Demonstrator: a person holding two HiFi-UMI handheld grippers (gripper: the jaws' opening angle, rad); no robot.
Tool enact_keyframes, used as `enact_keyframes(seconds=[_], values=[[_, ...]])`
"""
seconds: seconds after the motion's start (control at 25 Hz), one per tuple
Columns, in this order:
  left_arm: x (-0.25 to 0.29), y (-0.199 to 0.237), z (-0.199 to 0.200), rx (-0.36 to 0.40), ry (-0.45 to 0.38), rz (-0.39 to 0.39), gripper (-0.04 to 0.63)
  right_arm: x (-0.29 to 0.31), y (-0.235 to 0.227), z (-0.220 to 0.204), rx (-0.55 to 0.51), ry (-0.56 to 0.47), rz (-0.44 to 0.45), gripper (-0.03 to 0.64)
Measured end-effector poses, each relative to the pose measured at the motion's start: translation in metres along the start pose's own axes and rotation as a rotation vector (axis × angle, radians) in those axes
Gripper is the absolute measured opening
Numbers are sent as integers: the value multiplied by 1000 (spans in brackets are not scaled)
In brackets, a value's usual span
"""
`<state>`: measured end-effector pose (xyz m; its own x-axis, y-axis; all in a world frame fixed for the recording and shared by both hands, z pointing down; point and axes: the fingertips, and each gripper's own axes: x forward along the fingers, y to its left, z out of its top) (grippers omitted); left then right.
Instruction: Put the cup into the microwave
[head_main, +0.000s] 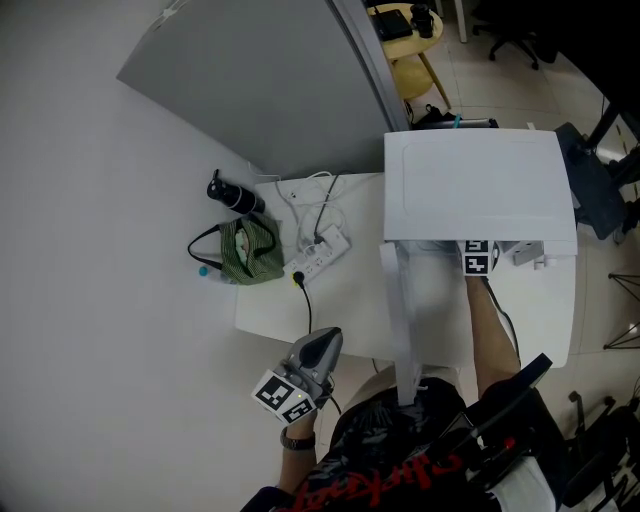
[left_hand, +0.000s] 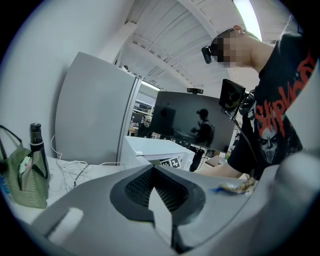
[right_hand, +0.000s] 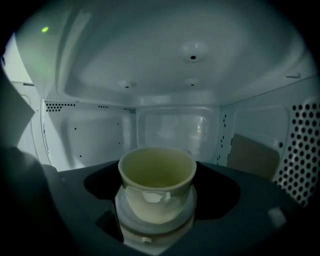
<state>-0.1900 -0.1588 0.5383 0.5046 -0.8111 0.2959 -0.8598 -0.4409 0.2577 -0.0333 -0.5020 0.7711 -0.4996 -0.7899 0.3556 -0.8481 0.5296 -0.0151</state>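
the right gripper (right_hand: 159, 212) pinches the cup (right_hand: 156, 172) by its sides inside the microwave (head_main: 480, 185). it should set the cup flat on the floor, then spread gently and back straight out. the left gripper (left_hand: 156, 194) is pressed together, empty.

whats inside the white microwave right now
A pale cream cup, seemingly empty, gripped by the right gripper inside the white microwave. The dark fingers cover the floor beneath the cup, so it can't be seen.
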Motion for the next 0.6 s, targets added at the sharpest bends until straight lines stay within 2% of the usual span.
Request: enact_keyframes(seconds=[0.16,0.32,0.4,0.52,0.6], values=[[1,-2,2,8,-1,-18,3,-6,-5,0,73,-5,6,490],[2,-3,6,7,-12,-52,3,-22,-3,-10,102,12,12,490],[5,-5,7,7,-15,-83,3,-41,-5,-16,154,0,-7,488],[11,-11,9,15,-19,-139,3,-81,-8,-14,254,-55,-46,450],[15,-16,9,21,-19,-180,3,-114,-7,-5,293,-103,-68,396]])
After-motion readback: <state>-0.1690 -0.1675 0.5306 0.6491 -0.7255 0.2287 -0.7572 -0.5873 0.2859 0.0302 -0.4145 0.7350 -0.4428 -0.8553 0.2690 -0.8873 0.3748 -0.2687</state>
